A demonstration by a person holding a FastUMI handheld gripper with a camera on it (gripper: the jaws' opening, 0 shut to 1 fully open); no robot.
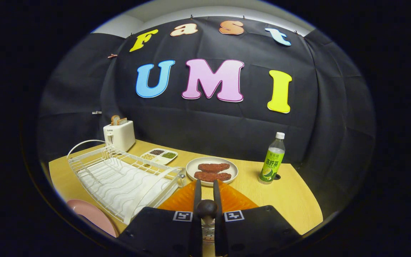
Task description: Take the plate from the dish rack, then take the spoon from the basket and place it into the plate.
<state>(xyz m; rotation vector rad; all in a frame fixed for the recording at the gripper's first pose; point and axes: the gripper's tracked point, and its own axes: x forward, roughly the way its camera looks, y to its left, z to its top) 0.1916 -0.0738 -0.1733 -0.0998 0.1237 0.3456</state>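
Observation:
My gripper (205,184) is shut on the spoon (206,209). The spoon's dark rounded end sits pinched between the two fingers, and a bit of metal shows below it. Right under and ahead of the fingers lies the orange ribbed basket (234,200). The pink plate (91,214) rests flat on the wooden table (291,200), left of the fingers and in front of the white wire dish rack (127,178). The rack holds no dishes.
Beyond the basket is a white plate with two brown patties (212,170). A green drink bottle (272,160) stands to its right. A white toaster with bread (119,135) and a small divided tray (159,155) sit behind the rack.

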